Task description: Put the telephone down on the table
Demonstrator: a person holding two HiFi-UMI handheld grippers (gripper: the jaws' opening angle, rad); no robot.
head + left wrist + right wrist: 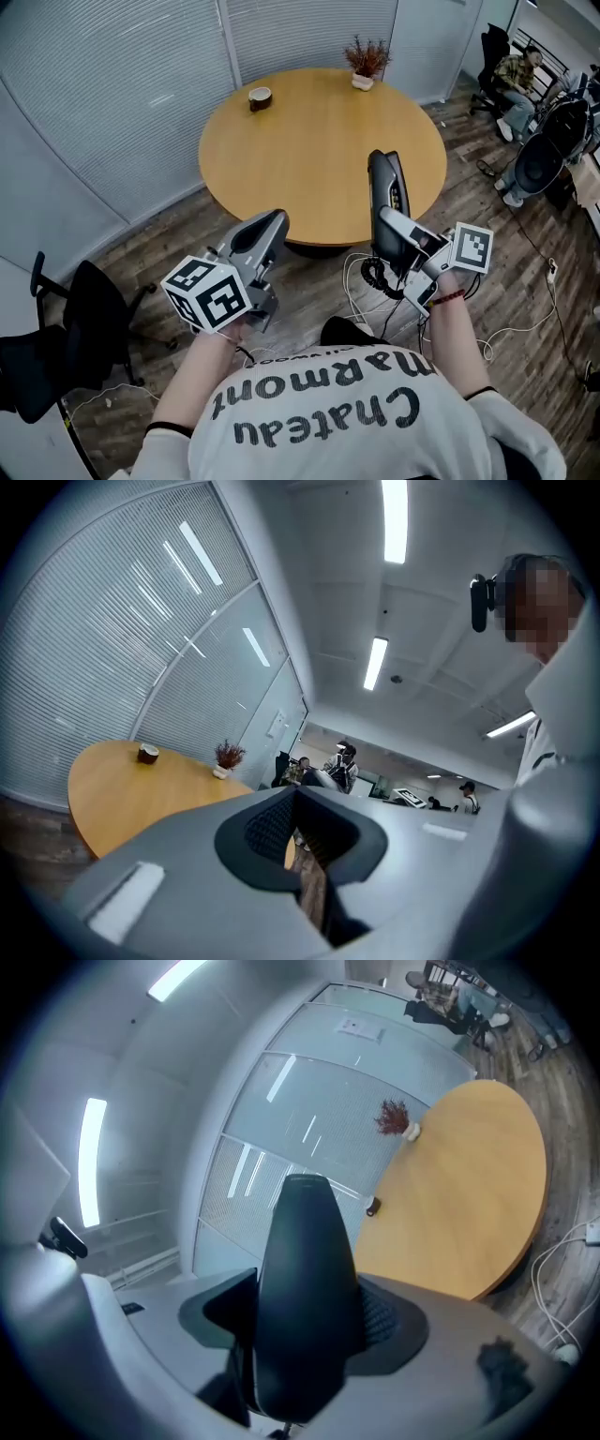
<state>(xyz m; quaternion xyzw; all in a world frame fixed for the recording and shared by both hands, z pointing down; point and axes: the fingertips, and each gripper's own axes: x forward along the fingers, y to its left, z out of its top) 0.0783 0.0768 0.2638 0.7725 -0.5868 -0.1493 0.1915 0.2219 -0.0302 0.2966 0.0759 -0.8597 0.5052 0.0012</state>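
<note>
A black telephone (387, 192) stands upright between the jaws of my right gripper (392, 232), which is shut on it. Its coiled cord (376, 277) hangs below. The phone is in the air over the near edge of the round wooden table (309, 155). In the right gripper view the telephone (305, 1288) fills the space between the jaws, with the table (459, 1204) beyond. My left gripper (265, 228) hovers short of the table's near edge, shut and empty. The left gripper (302, 829) shows its jaws closed together in its own view.
A small dark cup (260, 97) and a potted dry plant (365, 62) stand on the table's far side. A black chair (66, 328) is at the left. White cables (525, 328) lie on the wood floor at the right. A person (517, 77) sits at the far right.
</note>
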